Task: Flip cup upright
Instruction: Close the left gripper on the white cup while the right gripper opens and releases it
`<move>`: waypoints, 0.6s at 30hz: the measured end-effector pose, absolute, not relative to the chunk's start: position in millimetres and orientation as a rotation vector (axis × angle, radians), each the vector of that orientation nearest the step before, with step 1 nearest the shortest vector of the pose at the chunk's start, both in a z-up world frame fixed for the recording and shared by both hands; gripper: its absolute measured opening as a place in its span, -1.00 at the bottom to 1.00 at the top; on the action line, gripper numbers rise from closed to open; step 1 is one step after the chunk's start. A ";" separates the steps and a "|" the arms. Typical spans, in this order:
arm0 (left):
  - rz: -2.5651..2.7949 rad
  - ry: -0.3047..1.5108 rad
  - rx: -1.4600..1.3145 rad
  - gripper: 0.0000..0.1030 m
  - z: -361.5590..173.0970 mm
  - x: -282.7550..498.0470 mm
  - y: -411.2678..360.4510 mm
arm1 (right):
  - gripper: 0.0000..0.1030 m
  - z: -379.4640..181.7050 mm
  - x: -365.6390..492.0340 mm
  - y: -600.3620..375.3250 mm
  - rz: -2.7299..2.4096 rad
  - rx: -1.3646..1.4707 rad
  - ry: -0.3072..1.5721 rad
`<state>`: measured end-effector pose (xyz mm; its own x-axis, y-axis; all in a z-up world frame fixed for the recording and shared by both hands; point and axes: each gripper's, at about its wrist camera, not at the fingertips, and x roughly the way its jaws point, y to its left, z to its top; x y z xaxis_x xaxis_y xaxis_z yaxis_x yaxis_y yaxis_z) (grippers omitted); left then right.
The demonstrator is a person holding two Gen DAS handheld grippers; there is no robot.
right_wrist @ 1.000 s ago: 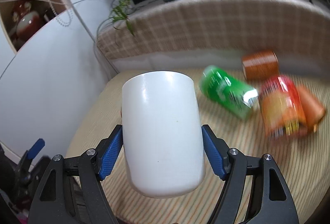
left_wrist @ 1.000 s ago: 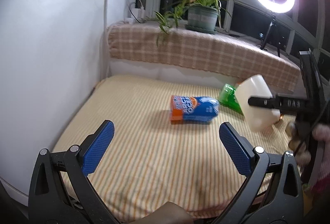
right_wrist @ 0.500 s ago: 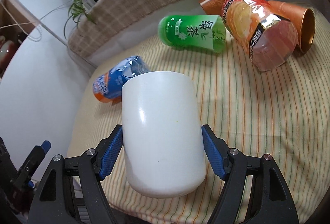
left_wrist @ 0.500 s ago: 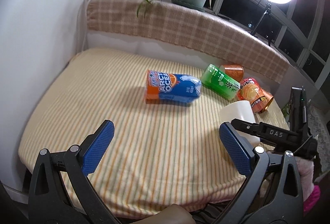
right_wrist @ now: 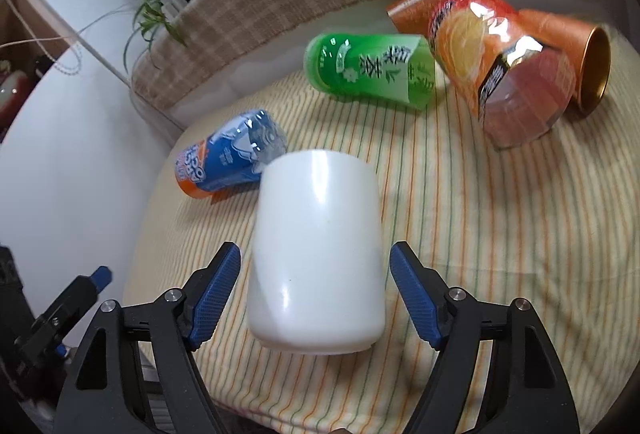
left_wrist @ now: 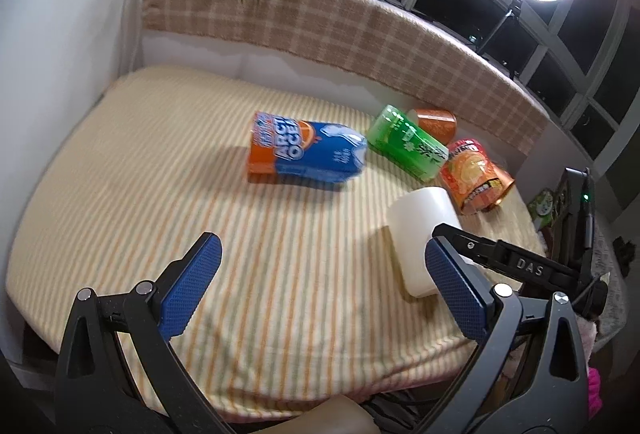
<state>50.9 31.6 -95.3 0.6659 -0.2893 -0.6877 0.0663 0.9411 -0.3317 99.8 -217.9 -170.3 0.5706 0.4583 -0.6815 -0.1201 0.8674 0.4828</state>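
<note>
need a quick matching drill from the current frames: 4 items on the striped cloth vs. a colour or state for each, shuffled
Column 1:
1. white cup
2. green bottle
3. blue packet
4. left tongs

Column 2:
a. lying on its side, green label with printed characters
b. open, nothing between the pads
c. between the right tongs, gaps showing at both pads
d. lying at the far left of the striped cloth, orange at one end

Pairs: 1-c, 2-a, 3-d, 4-b

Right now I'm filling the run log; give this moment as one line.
right tongs: open, straddling white ceramic cup | cup: on striped cloth | left tongs: open, empty
</note>
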 end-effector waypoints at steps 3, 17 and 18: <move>-0.240 0.854 -0.332 1.00 -97.5 59.6 27.8 | 0.50 -161.7 90.0 -225.7 0.353 0.403 0.872; -0.404 1.084 -0.544 1.00 -128.9 114.4 -12.9 | 0.51 -148.9 26.3 -278.9 0.226 0.388 0.785; -0.405 1.101 -0.565 1.00 -132.4 118.3 -14.0 | 0.51 -149.7 23.5 -281.1 0.219 0.388 0.786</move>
